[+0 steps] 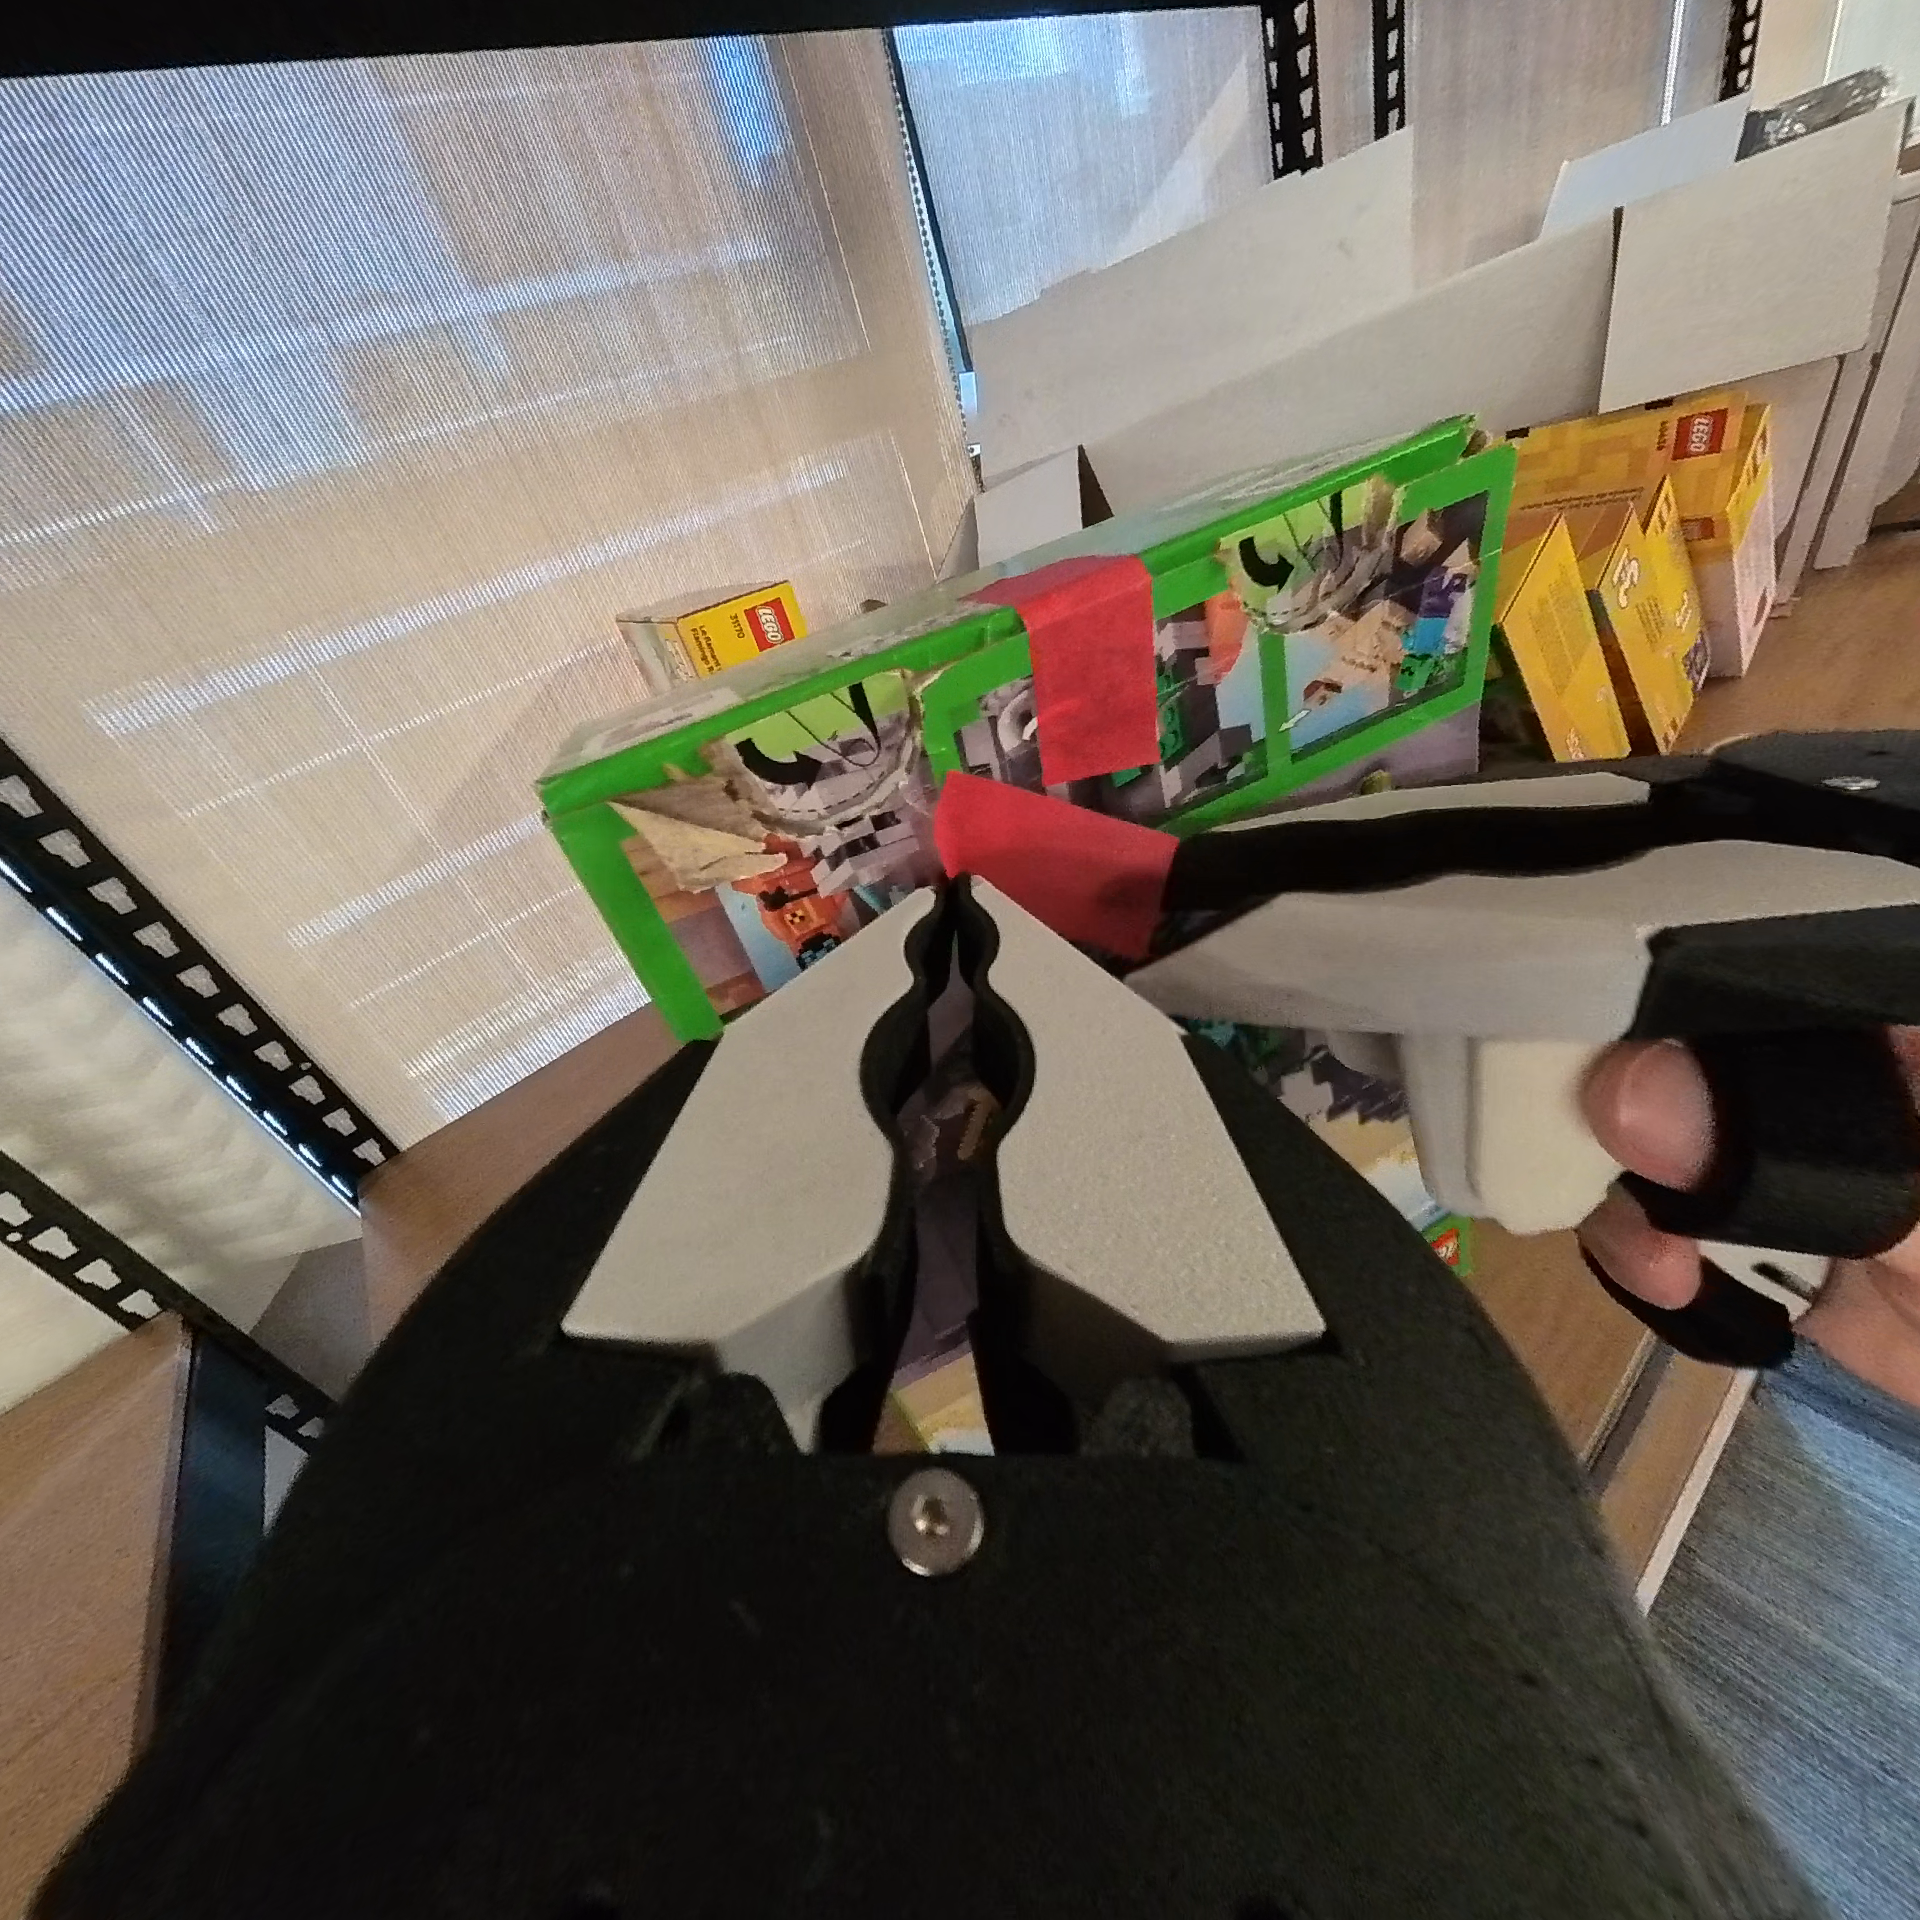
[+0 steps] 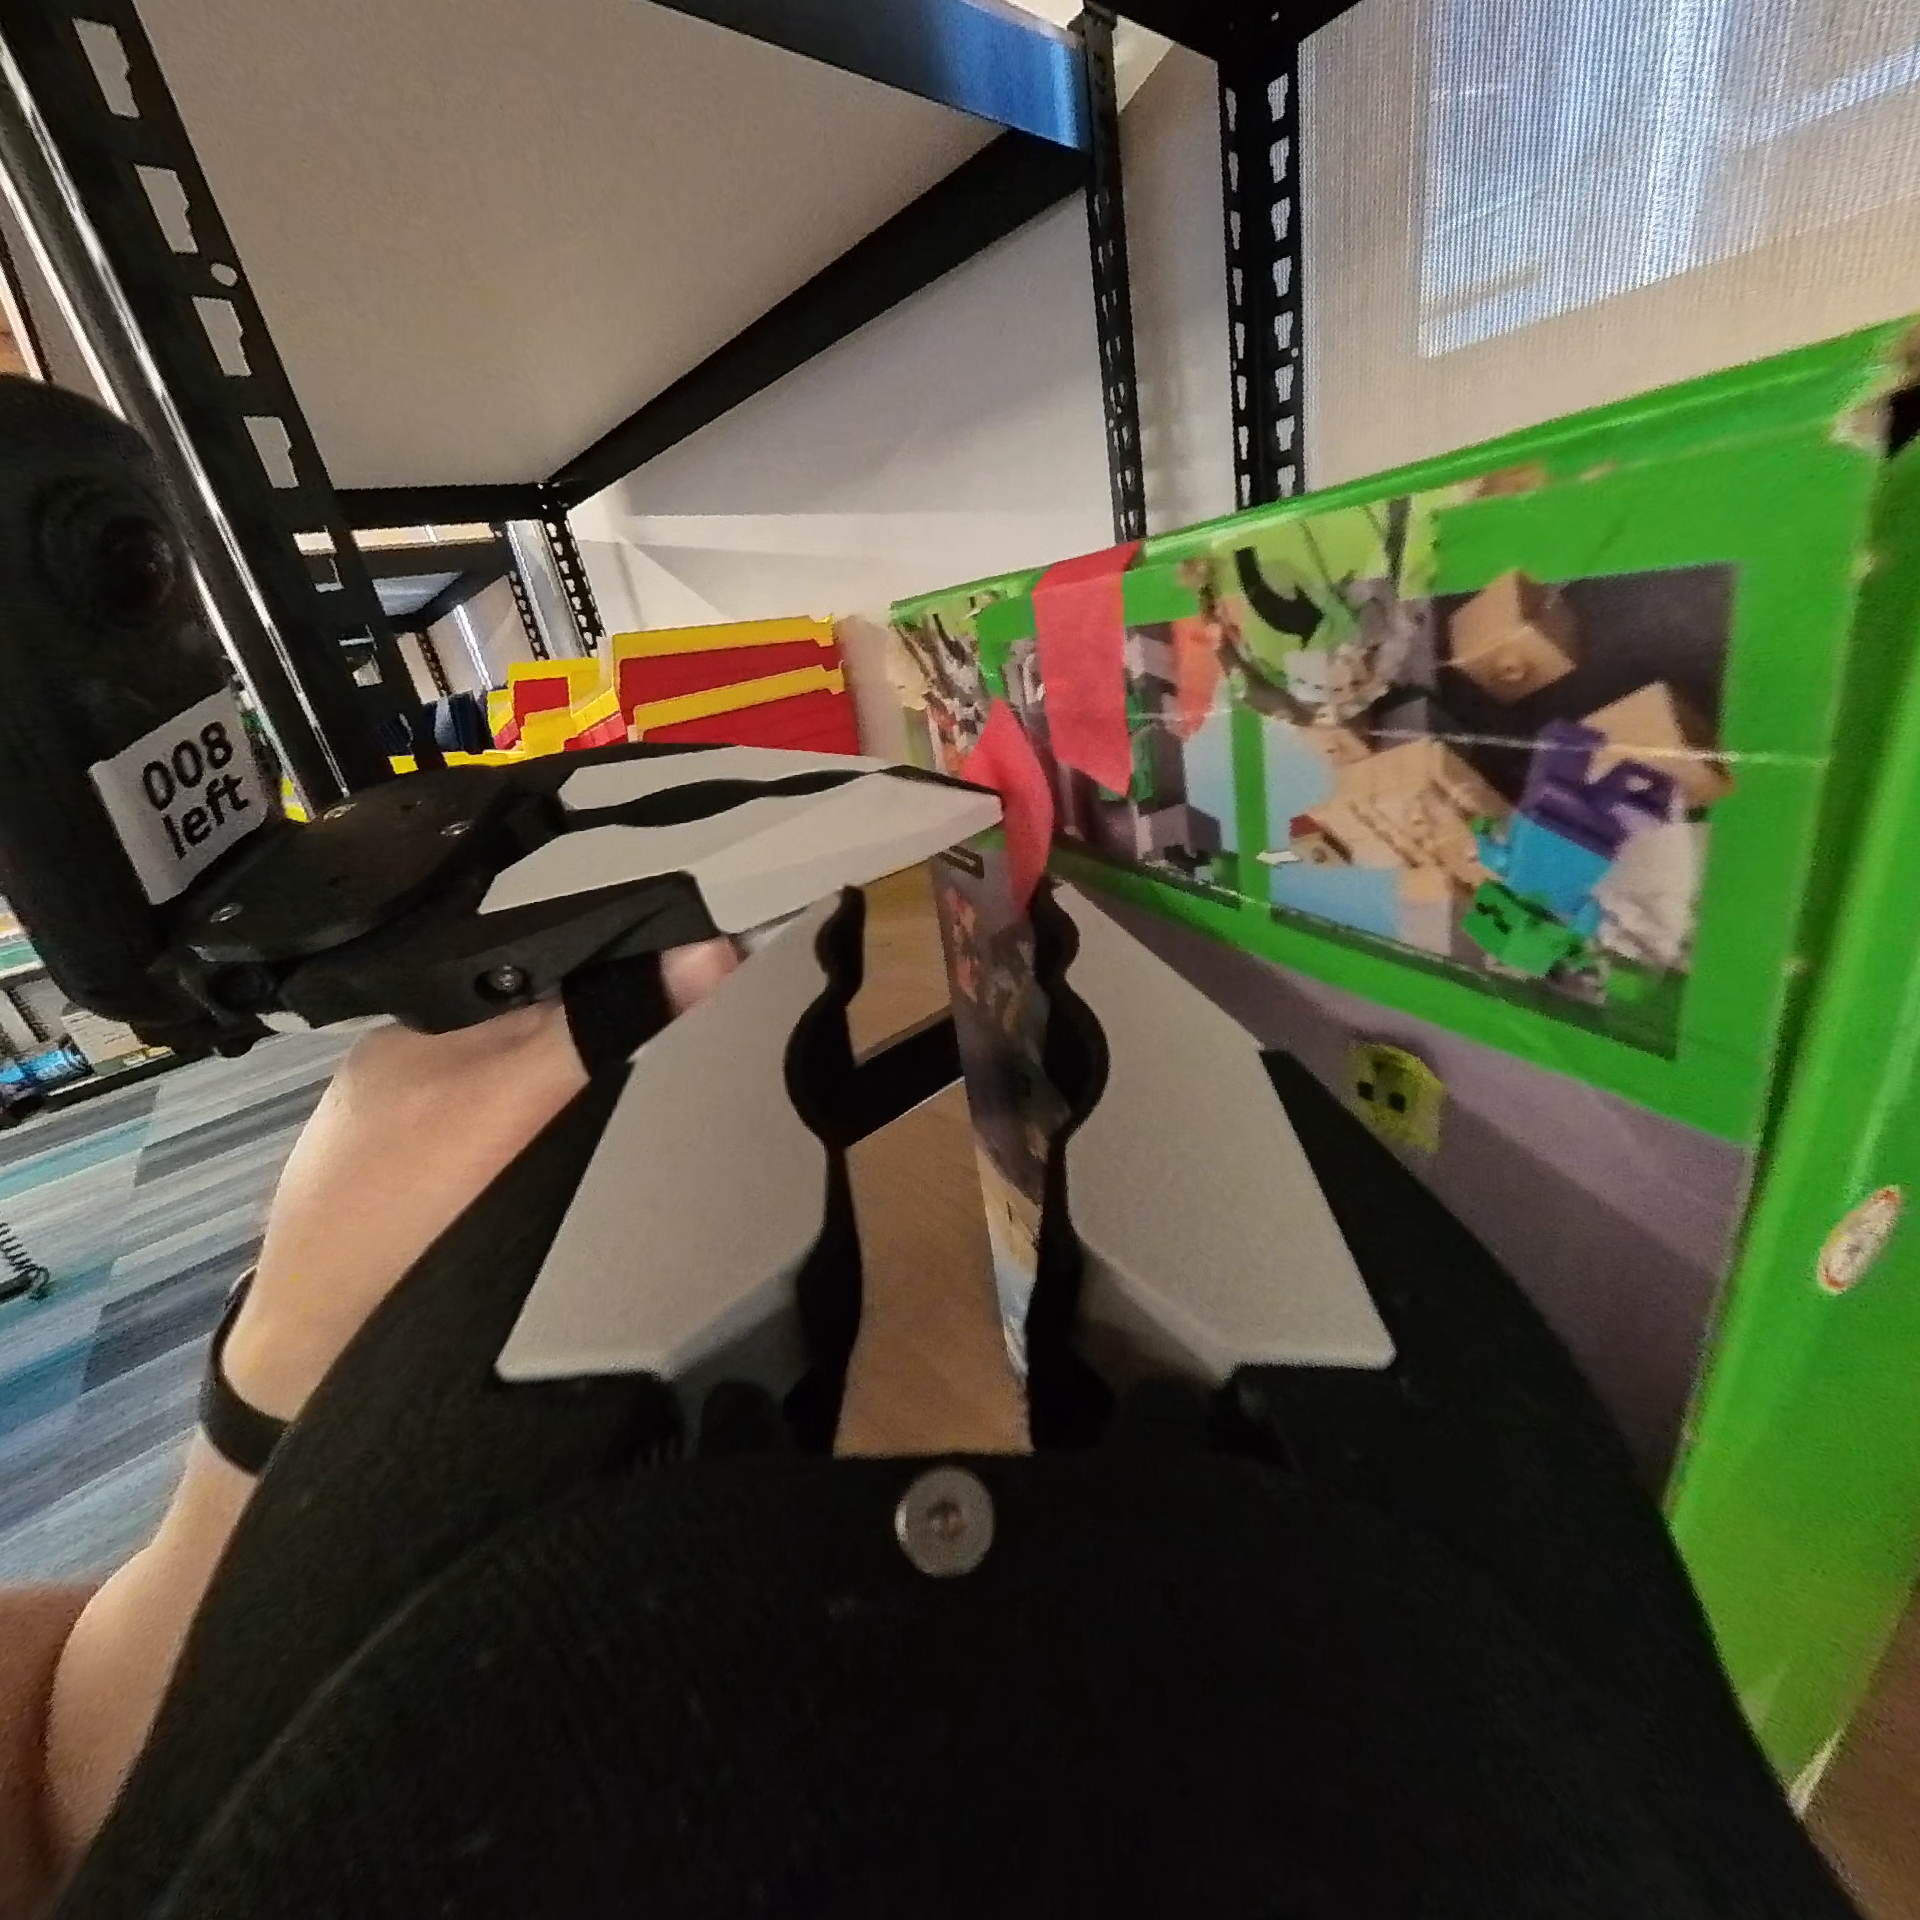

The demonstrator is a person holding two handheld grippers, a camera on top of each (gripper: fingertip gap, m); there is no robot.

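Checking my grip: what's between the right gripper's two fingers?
A thin printed panel, edge-on, resting against one finger of the right gripper, with a bare gap beside it. The right wrist view shows this.

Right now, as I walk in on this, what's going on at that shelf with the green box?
A person holds a pair of tongs in each hand at a wooden shelf. The left tongs are shut on the edge of a thin printed flap beside the green toy box. The right tongs are open around that same flap, which lies against one finger. A loose red tape strip hangs where both tips meet, and a second red strip is stuck on the box.
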